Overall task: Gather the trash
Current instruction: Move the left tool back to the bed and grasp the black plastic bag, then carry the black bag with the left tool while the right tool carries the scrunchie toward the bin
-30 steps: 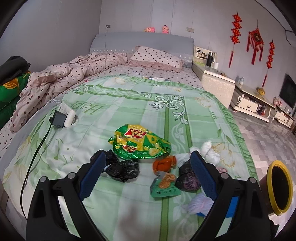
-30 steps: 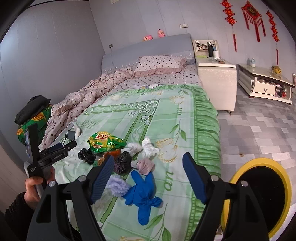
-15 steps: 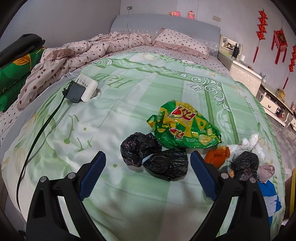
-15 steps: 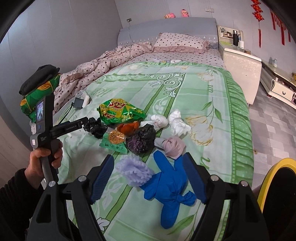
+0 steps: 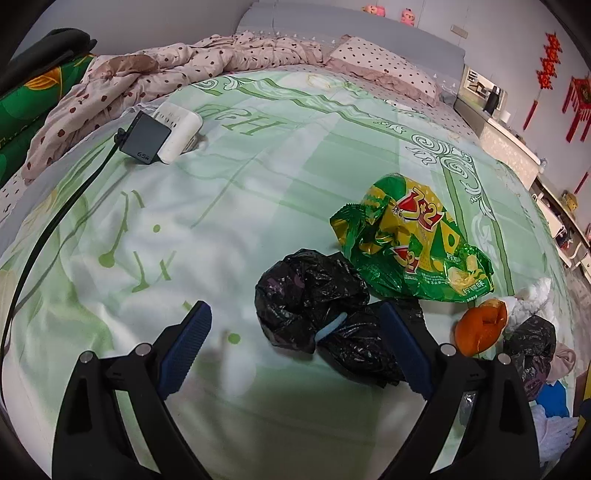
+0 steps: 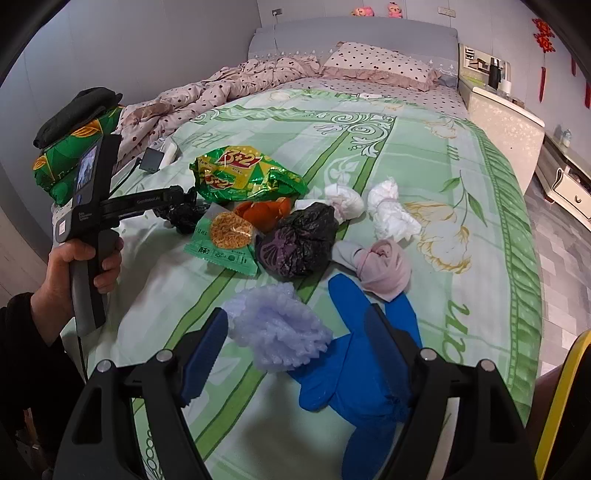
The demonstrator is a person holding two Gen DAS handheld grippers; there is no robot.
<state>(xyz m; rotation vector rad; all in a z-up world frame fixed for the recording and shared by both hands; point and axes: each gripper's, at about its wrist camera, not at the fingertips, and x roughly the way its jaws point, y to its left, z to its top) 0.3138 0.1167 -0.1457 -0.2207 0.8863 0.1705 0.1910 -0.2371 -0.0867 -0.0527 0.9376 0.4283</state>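
Both claws stand wide and empty: left claw over black bags, right claw over a lilac bag, lower centre.

1. Bed fills the middle of the room; green floral cover, grey padded headboard at the far end.
2. Dotted pink quilt bunched far left; matching pillow far right.
3. Two small pink dolls sit on the headboard ledge.
4. Walls plain pale grey; red hanging ornaments on the right wall.
5. White bedside cabinet right of the bed; low white drawer unit beyond it.
6. Floor grey tile, right side.
7. Even indoor light, soft shadows.
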